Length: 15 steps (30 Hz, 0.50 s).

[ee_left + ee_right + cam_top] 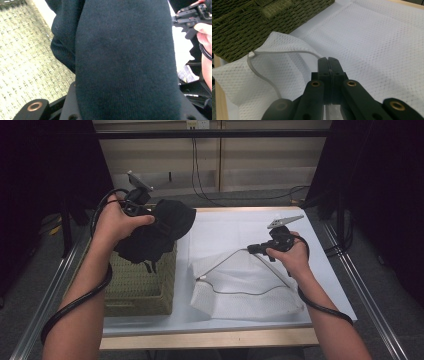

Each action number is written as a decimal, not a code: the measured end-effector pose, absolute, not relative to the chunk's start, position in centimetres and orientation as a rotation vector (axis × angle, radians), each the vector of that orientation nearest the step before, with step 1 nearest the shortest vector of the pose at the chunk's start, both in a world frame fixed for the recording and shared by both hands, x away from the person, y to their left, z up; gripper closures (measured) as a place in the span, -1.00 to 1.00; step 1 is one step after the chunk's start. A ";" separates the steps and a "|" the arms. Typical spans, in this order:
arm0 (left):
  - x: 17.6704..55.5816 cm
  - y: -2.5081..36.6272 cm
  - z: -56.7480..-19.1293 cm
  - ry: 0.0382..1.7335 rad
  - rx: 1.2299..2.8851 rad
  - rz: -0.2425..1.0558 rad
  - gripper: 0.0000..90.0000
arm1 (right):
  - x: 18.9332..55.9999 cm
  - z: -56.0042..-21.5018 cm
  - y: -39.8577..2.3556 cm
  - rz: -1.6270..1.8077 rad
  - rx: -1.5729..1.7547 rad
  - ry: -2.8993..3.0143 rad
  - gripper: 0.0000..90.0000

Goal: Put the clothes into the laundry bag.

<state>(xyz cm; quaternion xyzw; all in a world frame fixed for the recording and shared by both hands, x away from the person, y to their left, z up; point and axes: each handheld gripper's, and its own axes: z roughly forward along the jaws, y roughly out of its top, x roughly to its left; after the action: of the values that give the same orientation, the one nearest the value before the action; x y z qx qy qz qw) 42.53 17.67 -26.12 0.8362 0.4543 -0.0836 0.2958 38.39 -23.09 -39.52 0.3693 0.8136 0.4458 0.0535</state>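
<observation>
Black cloth, soft and knitted, hangs in a bunched lump over the green woven basket, pinched in the jaws of the left gripper. Just beside the basket lies a white mesh bag (flat and dotted with tiny holes). The right gripper has its jaws pressed together on the bag's thin white zipper edge, lifting it a little.

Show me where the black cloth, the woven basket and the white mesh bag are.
black cloth [160, 232], high view, middle of the bunched fabric.
woven basket [142, 287], high view, its near side wall.
white mesh bag [250, 302], high view, flat lower part.
</observation>
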 end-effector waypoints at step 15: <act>41.2 13.9 -26.0 1.094 2.252 -0.273 0.37 | 38.5 -39.7 -23.2 1.354 1.139 2.464 1.00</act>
<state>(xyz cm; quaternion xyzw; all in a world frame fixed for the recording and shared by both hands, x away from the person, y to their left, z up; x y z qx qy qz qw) 41.23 13.92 -26.05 0.8511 0.4136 -0.1033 0.3063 38.51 -23.23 -39.67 0.3750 0.8111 0.4457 0.0540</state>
